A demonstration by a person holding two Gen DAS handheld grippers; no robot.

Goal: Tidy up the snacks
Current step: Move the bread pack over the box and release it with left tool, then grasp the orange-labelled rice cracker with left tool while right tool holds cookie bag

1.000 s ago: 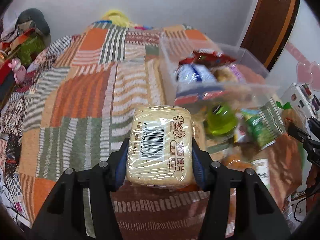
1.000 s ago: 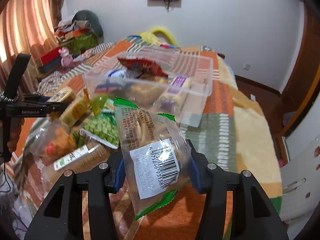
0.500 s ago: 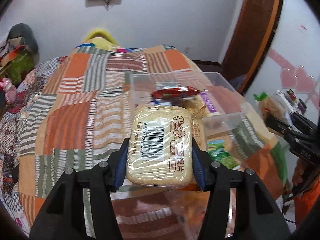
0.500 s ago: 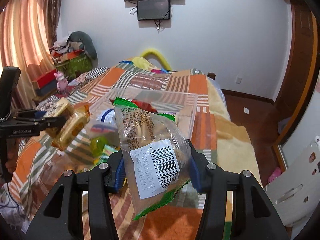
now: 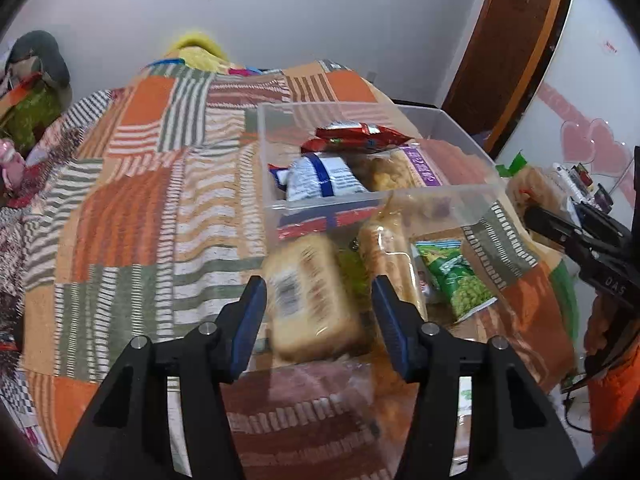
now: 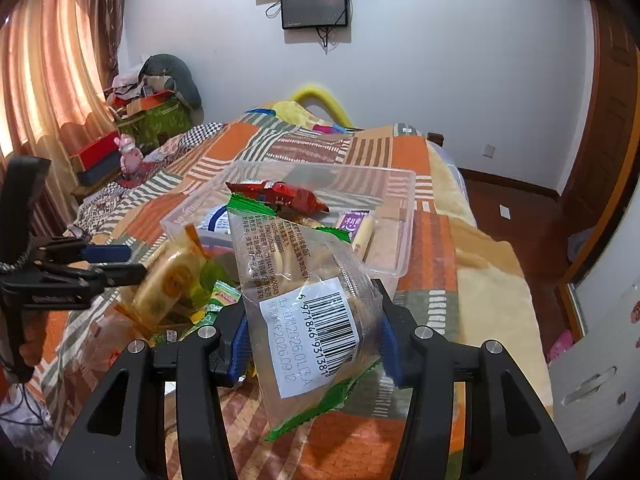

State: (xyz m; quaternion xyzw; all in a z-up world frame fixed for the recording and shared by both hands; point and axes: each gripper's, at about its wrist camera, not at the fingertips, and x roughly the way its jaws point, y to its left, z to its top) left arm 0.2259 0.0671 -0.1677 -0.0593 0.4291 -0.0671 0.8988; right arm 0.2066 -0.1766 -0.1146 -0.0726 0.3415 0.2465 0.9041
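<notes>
Snacks: our left gripper [image 5: 318, 304], jaws closing, straddles a blurred cracker pack [image 5: 314, 300] without touching; our right gripper [image 6: 312, 334] pinches a clear biscuit bag [image 6: 308, 304] near the bin [image 6: 404, 240].

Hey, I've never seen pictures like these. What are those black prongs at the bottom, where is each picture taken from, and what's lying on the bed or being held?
The prongs are two hand-held grabbing tools. A person holds one in each hand, and each carries a wide-angle camera looking along its jaws. One picture comes from the left gripper, the other from the right gripper. Both look over a bed with an orange, green and white patchwork blanket. On it stands a clear plastic box holding snacks, among them a red foil packet. Loose snacks lie before it, such as a green pea packet. The right jaws clamp a clear biscuit bag with green edges. The left jaws are closing, but the blurred yellow cracker pack between them touches neither pad, so it looks loose.
</notes>
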